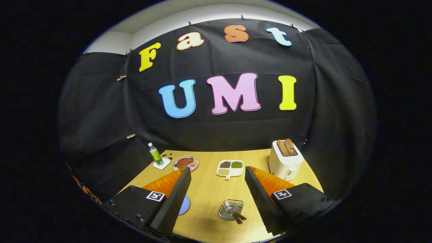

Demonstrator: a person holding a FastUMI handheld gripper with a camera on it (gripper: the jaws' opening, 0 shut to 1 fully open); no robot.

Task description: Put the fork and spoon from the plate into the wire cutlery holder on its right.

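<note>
**Overhead, the gripper was held open above the loaded cutlery holder**

Clearly, the gripper [217, 199] was seen with its two fingers spread wide apart, and nothing was held between them. Between the fingers, low on the pale wooden table [206, 192], the small square wire-mesh cutlery holder [231, 209] was found standing. A metal spoon with a brown handle [233, 212] was seen lying in it, bowl inside the basket and handle leaning out over the rim toward the right finger; a second brown handle was made out beside it, but whether it belonged to the fork could not be told. Just left of the holder, the round blue plate [184, 205] was largely hidden behind the left finger, and only its edge was shown.

Beyond the fingertips, a white divided dish with three portions of beans and grains [230, 167] was set near the table's middle. Further left, a round plate of meat and pink garnish [185, 163] was placed, with a green-labelled plastic bottle [155, 153] standing on a white coaster [162, 164] beside it. On the right, a white toaster with two slices of bread [285, 159] was positioned just past the right finger.
</note>
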